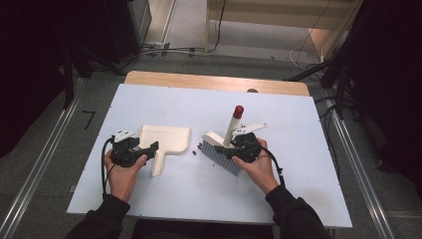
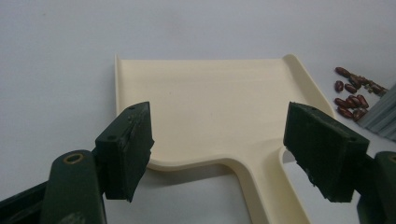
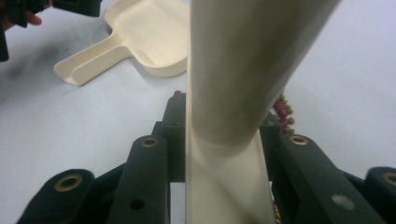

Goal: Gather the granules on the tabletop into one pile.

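White surface (image 1: 164,199), a person seated at the near edge with a hand-held gripper in each hand.

Dustpan (image 1: 166,142): cream plastic, flat on the surface left of centre, handle running toward 6 o'clock, open lip at 12. Pan is bare inside; the left gripper view shows a clean tray floor (image 2: 210,107).

Beans (image 1: 196,149): small dark red-brown pieces in a loose cluster on the surface, at about 3 o'clock from the pan, between it and the brush. None in the pan. In the left gripper view the beans (image 2: 352,93) lie just beside the pan's side wall.

Brush (image 1: 226,149): cream body, grey bristles down on the surface, handle rising toward 12 o'clock with a red tip (image 1: 239,110).

Left hand-held gripper (image 1: 142,149): released, jaws standing wide either side of the dustpan handle where it meets the pan, pads clear of it.

Right hand-held gripper (image 1: 234,144): clenched on the brush handle (image 3: 233,93), jaws tight against both sides of it.
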